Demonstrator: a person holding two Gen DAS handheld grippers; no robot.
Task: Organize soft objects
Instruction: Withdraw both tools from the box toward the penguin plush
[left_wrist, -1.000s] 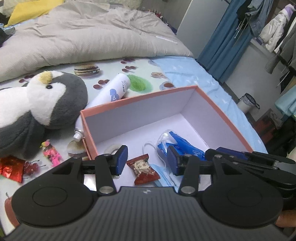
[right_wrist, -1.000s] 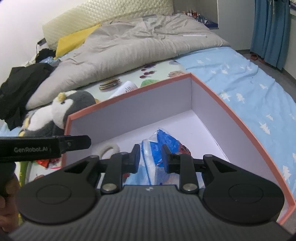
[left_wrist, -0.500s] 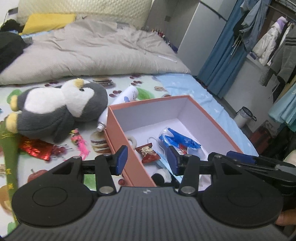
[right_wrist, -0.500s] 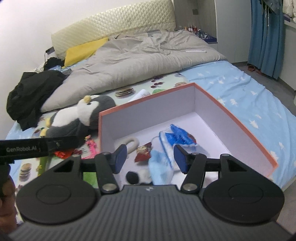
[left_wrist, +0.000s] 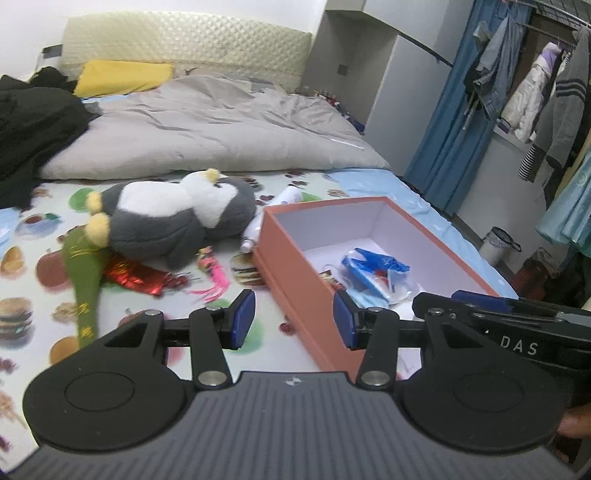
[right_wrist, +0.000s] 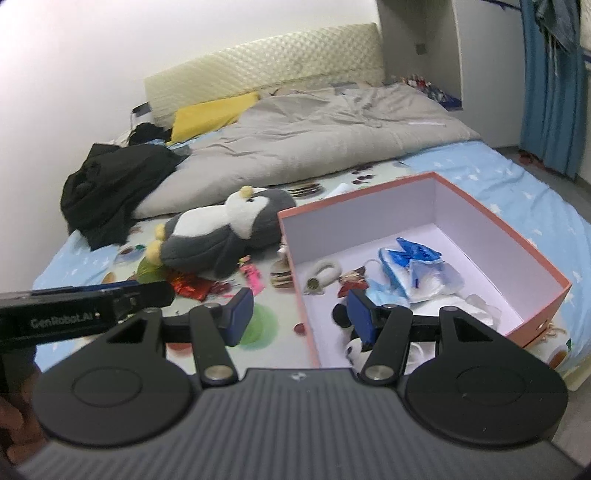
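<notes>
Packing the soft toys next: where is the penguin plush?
In both views the penguin plush lies on the bed left of the pink box, outside it, before the grey duvet.

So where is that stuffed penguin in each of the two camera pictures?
Left wrist view: the penguin lies on its side left of centre, on the printed sheet, just left of the box.
Right wrist view: the penguin lies at mid-picture, left of centre, again just left of the box.
Shared landmark: the orange box beside its head.
</notes>
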